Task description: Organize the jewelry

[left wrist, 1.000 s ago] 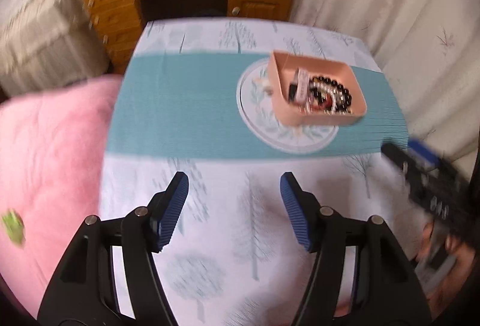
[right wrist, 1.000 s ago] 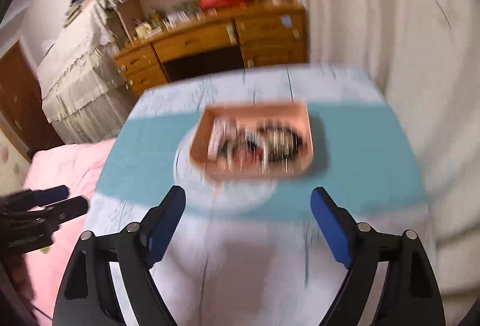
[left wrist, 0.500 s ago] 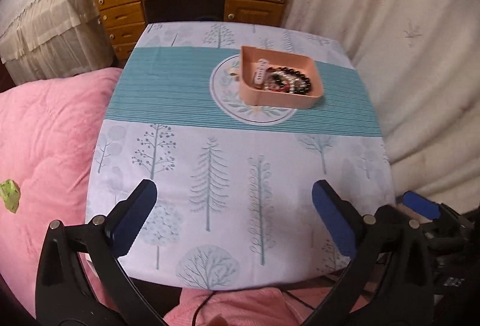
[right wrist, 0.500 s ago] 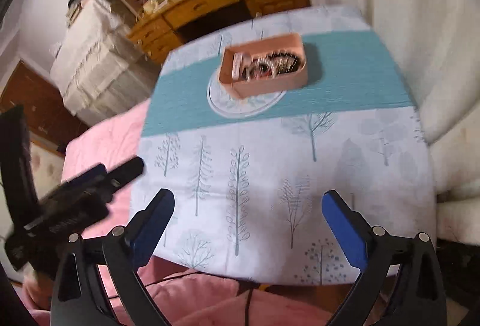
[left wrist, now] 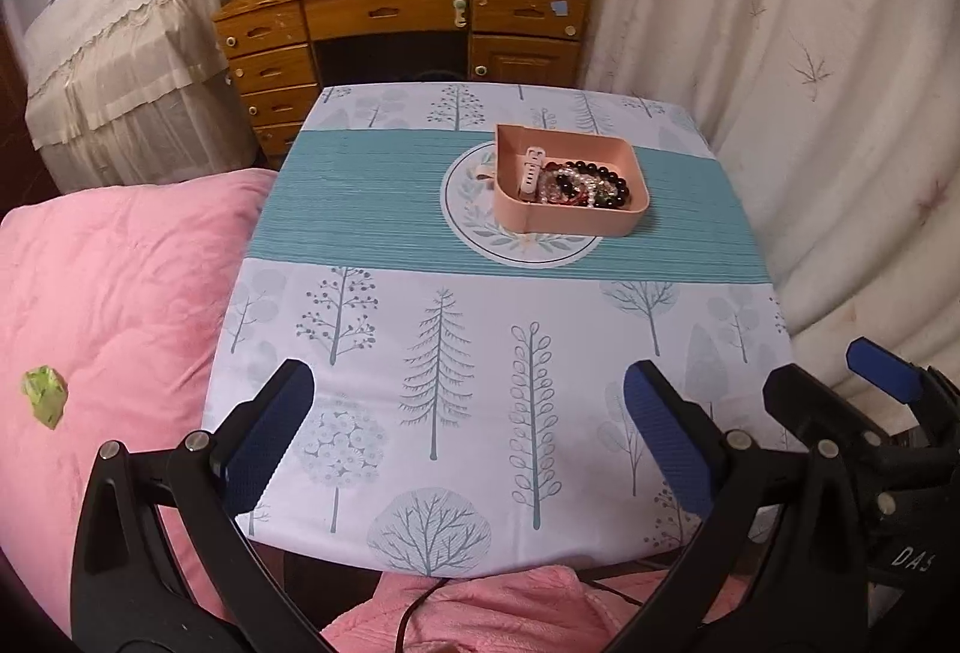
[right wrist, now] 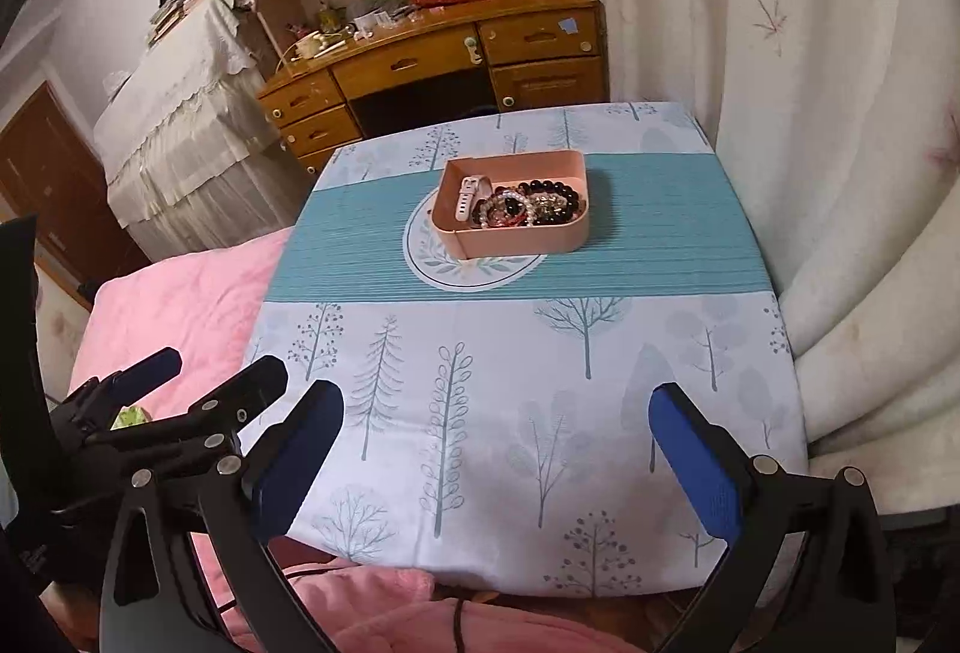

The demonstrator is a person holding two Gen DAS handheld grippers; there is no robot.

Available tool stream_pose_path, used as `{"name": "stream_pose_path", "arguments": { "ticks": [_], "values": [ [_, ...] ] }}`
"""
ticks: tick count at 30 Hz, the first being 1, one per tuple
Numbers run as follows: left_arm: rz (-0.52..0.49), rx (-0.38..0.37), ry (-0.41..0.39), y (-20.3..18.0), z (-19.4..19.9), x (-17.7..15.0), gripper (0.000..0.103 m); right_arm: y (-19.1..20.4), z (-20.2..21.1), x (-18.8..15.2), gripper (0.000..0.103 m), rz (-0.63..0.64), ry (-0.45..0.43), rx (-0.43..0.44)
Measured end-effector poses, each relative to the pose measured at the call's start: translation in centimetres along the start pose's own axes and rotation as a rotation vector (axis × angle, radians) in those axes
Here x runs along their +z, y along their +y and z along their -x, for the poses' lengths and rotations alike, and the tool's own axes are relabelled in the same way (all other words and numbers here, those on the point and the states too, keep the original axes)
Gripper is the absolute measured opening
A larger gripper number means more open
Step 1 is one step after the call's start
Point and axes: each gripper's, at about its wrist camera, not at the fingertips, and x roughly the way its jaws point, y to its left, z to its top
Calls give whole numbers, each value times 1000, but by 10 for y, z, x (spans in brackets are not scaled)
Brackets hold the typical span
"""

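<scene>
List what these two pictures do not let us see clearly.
- Jewelry pieces in the pink tray: tangled and too small in both views to count.
- Tray floor under the white watch band: covered by jewelry.
- Near table edge: partly hidden in both views by the open gripper fingers.

Both wrist views look forward from the near table point(left wrist: 456, 341) edge, sharing the whole tabletop.

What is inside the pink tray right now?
The pink tray holds a white watch band at its left end, a dark bead bracelet and a tangle of pale and red beaded pieces. Anything beneath that pile is covered.
</scene>
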Motion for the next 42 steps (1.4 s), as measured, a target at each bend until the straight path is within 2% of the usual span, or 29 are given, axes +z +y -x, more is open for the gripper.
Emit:
{"name": "stream_pose_path", "arguments": {
  "ticks": [7,23,42],
  "values": [
    [15,13,-2,4,0,-1,102,3,-13,8,103,30,0,4],
    [-5,45,4,-5,-4,-5,103,-7,-30,8,103,12,29,0],
    [-33,87,-15,-10,5,-11,103,-19,-34,4,103,-12,48,3]
  ]
}}
